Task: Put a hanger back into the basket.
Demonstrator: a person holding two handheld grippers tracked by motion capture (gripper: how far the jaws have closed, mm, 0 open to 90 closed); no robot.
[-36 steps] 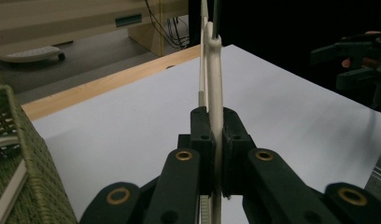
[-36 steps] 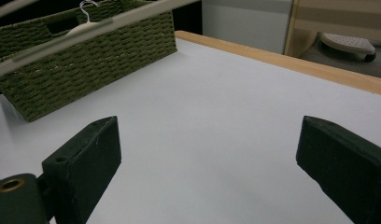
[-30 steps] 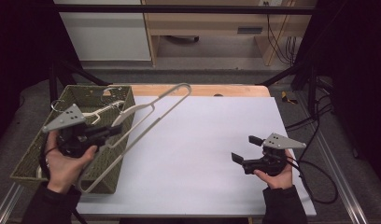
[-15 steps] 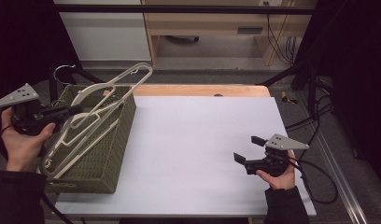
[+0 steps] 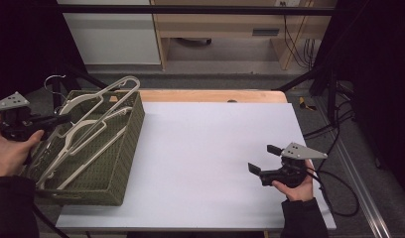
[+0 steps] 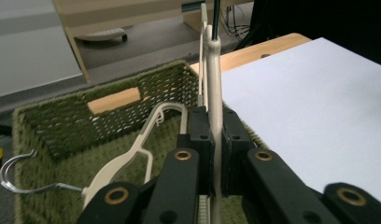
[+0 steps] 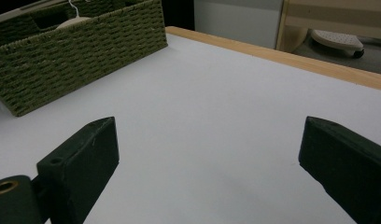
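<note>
- Left gripper (image 5: 56, 119) at the far left of the high view: its jaws are clamped on the thin bar of a cream hanger (image 6: 214, 84), which stands edge-on between the pads in the left gripper view.
- Hanger (image 5: 99, 106) leans tilted over the green woven basket (image 5: 126, 163), its upper end jutting past the far rim; a second cream hanger (image 6: 132, 156) with a metal hook (image 6: 13, 175) lies inside.
- Handling, as a judgement: light, stiff, probably smooth plastic, so it could pivot or slip in a narrow pinch. A hold near the neck or the middle of a bar should swing less than one near an end; hooks may snag the weave.
- White table (image 5: 215, 148) lies bare in the middle.
- Right gripper (image 5: 257, 158) rests low at the right, jaws spread wide, holding nothing.
</note>
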